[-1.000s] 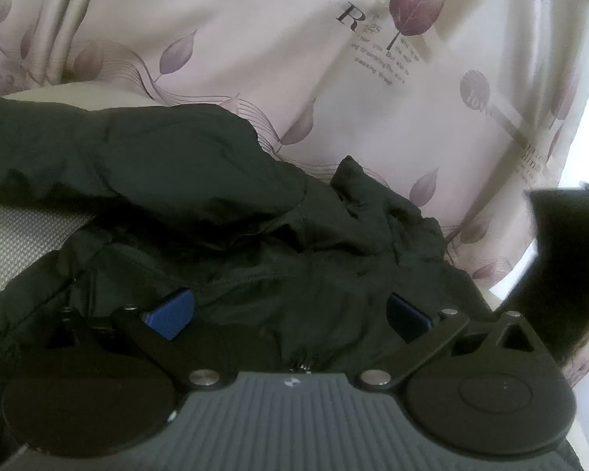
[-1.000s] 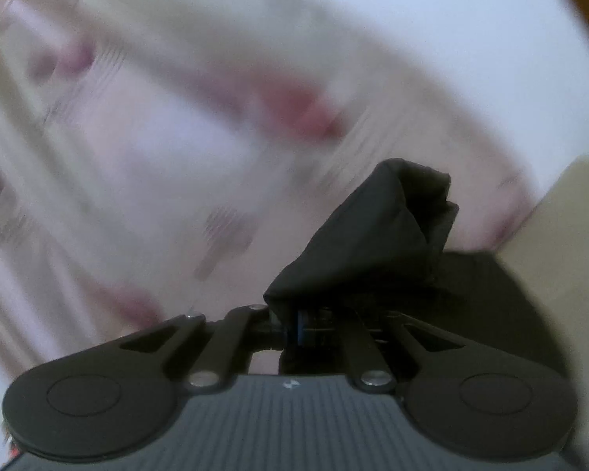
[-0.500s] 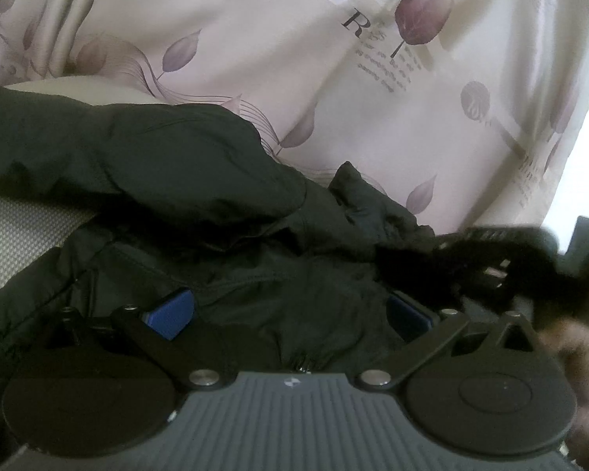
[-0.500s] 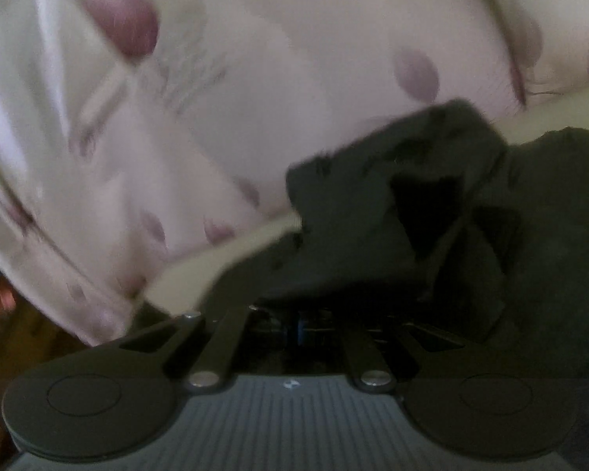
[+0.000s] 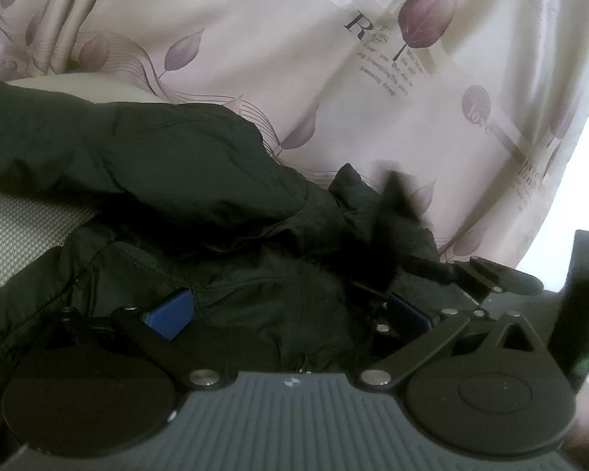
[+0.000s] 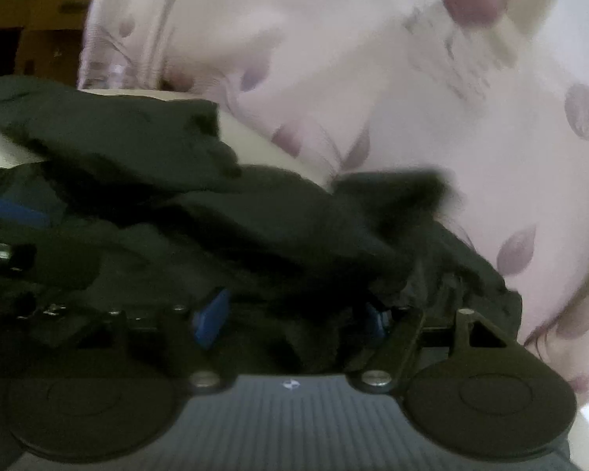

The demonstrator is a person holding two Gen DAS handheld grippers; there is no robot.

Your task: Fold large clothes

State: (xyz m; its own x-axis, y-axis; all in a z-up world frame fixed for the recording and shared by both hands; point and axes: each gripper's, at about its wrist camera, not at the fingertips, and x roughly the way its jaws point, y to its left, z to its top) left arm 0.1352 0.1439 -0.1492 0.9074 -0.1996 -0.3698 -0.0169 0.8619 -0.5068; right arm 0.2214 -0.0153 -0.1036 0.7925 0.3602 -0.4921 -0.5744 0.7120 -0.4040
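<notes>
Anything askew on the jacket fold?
Yes: the black jacket lies bunched in uneven ridges, not flat, against the leaf-print curtain. The right claw has just been opening, with loose cloth between its pads.

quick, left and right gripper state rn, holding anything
left gripper: open, pads apart over the black jacket, gripping nothing.
right gripper: open, jaws have just been opening; jacket fabric lies loose between them.
</notes>
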